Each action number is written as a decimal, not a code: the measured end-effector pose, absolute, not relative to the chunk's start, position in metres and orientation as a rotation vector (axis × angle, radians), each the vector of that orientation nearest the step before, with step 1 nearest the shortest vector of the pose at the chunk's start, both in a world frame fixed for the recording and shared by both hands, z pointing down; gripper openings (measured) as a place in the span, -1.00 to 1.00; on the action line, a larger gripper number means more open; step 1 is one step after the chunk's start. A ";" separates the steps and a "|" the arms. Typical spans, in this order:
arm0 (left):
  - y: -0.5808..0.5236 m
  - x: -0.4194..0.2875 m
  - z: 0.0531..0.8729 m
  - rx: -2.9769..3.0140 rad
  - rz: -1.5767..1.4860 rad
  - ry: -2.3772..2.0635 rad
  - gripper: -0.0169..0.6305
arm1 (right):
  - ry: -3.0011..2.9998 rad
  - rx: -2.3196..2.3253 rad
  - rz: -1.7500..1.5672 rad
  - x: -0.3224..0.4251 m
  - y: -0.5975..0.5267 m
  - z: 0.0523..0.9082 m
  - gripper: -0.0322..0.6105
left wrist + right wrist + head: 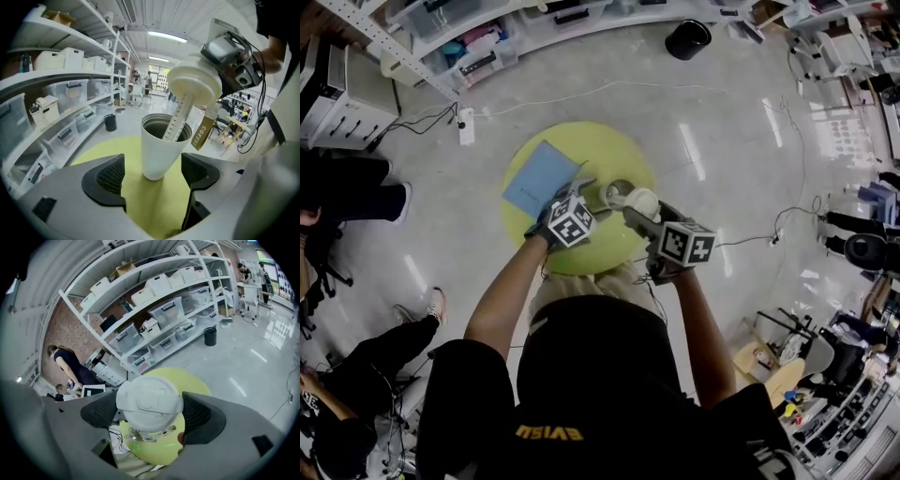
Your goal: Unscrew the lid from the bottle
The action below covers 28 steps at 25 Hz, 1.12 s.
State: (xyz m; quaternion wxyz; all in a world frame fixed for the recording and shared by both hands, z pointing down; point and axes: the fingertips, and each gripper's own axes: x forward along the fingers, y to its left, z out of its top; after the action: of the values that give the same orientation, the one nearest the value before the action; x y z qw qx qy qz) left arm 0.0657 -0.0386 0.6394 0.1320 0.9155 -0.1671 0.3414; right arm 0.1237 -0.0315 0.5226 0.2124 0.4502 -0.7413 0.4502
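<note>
So: a blue sheet (539, 178) lies on the left of the yellow table (609, 150). Left gripper (153, 172) is open, with its pads either side of the white bottle (161, 145) but not pressing it. The bottle stands on the table, mouth uncovered. Right gripper (151, 414) clamps the lid (149, 401) above the mouth, with the lid's stem (179, 115) dipping inside.

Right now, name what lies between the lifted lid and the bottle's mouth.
A pale dotted stem under the lid dips into the bottle, seen in the left gripper view.
</note>
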 end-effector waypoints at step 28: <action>-0.029 -0.028 0.390 2.618 0.415 -1.077 -0.89 | -2.331 1.508 1.468 0.180 0.001 0.396 0.44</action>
State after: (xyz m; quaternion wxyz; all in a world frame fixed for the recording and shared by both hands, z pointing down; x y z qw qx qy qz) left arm -0.0277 -0.0293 0.3902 0.1396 0.9061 -0.3727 0.1434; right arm 0.1800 0.0008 0.3956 0.0005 0.4803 -0.7421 0.4675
